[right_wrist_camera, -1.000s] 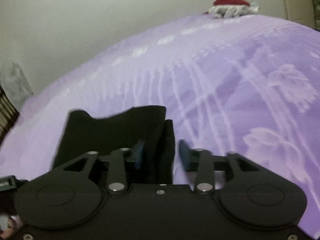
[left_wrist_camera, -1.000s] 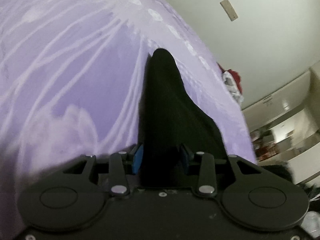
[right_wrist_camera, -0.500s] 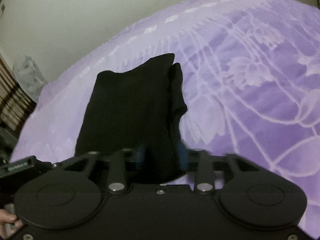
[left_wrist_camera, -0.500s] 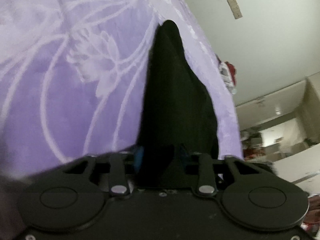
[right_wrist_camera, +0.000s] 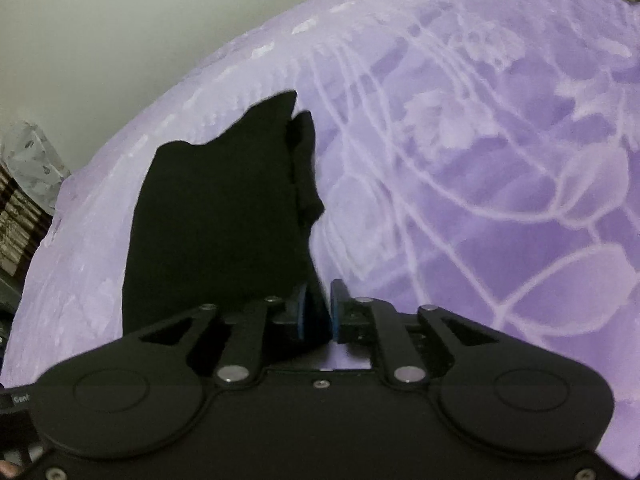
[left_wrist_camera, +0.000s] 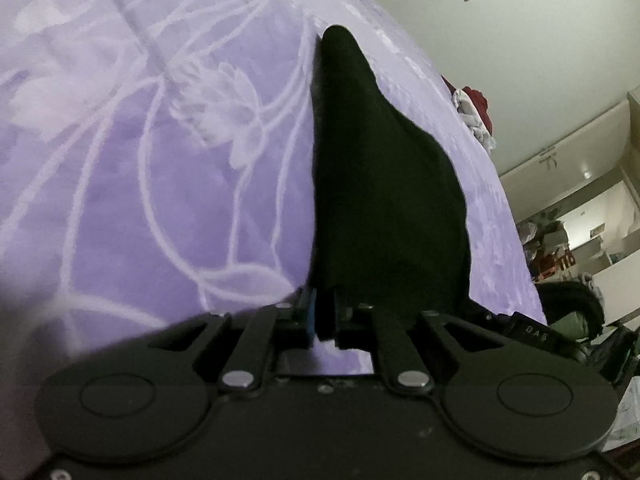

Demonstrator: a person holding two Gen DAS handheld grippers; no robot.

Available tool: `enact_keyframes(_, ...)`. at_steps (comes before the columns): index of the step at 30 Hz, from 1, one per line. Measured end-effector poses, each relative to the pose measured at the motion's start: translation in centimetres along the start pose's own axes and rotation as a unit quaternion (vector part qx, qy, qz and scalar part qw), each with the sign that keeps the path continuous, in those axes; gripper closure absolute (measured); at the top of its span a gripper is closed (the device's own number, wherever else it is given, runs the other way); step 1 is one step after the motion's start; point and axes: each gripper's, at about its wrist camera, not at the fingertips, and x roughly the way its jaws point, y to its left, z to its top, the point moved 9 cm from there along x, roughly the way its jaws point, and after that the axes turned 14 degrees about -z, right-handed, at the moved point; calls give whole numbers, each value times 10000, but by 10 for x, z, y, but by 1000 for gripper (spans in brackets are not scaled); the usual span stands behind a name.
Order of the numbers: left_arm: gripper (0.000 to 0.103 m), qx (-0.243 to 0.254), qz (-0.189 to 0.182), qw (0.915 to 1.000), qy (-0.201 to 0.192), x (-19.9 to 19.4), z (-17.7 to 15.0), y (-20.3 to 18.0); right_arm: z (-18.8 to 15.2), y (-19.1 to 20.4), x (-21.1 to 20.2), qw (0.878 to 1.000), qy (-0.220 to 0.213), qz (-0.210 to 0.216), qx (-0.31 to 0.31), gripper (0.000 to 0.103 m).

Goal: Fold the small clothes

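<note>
A small black garment hangs over a purple flower-patterned bedspread. My left gripper is shut on one near corner of it, cloth pinched between the blue pads. My right gripper is shut on the other near corner; the black garment spreads away to the left of it, with a folded edge along its right side. The cloth is held up off the bedspread at my end; its far end reaches the bed.
A red and white pile of clothes lies at the far edge of the bed by the white wall. A doorway with shelves opens at the right. A wrapped bundle stands at the bed's left end.
Both grippers closed tighter on the garment's near corners and lifted them. More of the black cloth now shows above the bed in both views.
</note>
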Motion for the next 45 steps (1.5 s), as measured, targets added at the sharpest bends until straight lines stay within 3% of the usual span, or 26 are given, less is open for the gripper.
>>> enact_keyframes(3,96,83,-171,9995,-240,-11,10,-17,9,9,-17,9990,-375,-86,-220,96)
enact_keyframes(7,93,235,-626,9967,-451,-11,22,-44,17,33,-42,9947,-821,157,-594,96)
enact_keyframes(9,92,399,-550,9970,-365,0,22,-50,15,45,-45,9926,-883,213,-811,96)
enact_keyframes(15,92,470,13,9988,108,41,9,-32,0,51,-25,9923,-600,40,-1085,96)
enact_keyframes(21,90,133,-108,9999,-5,42,-1,-14,-10,36,-11,9941,-276,-106,-1044,96)
enact_keyframes(26,88,665,-37,9976,211,31,-10,-12,-16,27,-13,9957,-93,-112,-913,98)
enact_keyframes(29,91,671,-110,9971,338,25,-9,-16,-16,27,-13,9949,-11,-142,-1003,98)
enact_keyframes(31,83,794,-278,9961,278,20,2,-29,-10,30,-19,9953,-72,-114,-961,97)
enact_keyframes(33,66,1156,-328,9927,41,18,23,-44,7,33,-27,9954,-375,-21,-885,93)
enact_keyframes(34,64,1314,-262,9910,-71,19,37,-48,19,36,-29,9948,-564,7,-850,87)
enact_keyframes(35,63,1378,-148,9902,-180,23,52,-47,31,37,-27,9942,-699,-2,-812,71)
enact_keyframes(36,62,1355,-25,9904,-273,27,63,-43,44,38,-24,9937,-818,-12,-763,61)
enact_keyframes(40,62,614,393,9957,-574,56,111,3,89,44,14,9934,-1040,151,-459,62)
enact_keyframes(42,62,115,323,9969,-713,69,126,24,104,48,38,9945,-973,201,-332,62)
enact_keyframes(45,60,-346,-73,9944,-994,84,144,36,115,58,63,9950,-887,270,-360,62)
